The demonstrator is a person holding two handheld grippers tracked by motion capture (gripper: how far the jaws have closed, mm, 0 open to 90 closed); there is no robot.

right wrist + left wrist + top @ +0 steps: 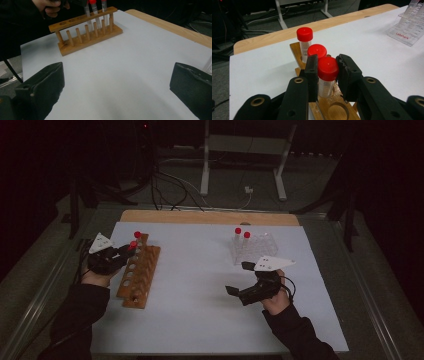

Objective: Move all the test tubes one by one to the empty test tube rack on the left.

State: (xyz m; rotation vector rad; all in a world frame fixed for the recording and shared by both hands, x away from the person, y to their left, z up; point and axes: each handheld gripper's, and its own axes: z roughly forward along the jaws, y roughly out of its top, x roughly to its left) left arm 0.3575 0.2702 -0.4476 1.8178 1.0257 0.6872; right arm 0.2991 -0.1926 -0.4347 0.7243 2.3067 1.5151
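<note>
Your left gripper (327, 72) clenches a red-capped tube (327, 75) in the wooden rack (140, 270), table's left edge | right gripper (117, 85) released.

Left gripper (327, 75) clamped shut; right gripper (117, 90) gapes wide, low.

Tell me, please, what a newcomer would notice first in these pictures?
First the red caps: the left gripper is shut on a tube standing in a hole of the wooden rack at the left of the white table, with two more capped tubes behind it. At the far right stands a clear rack with two red-capped tubes, and before it the right gripper hovers, jaws wide open and empty.
</note>
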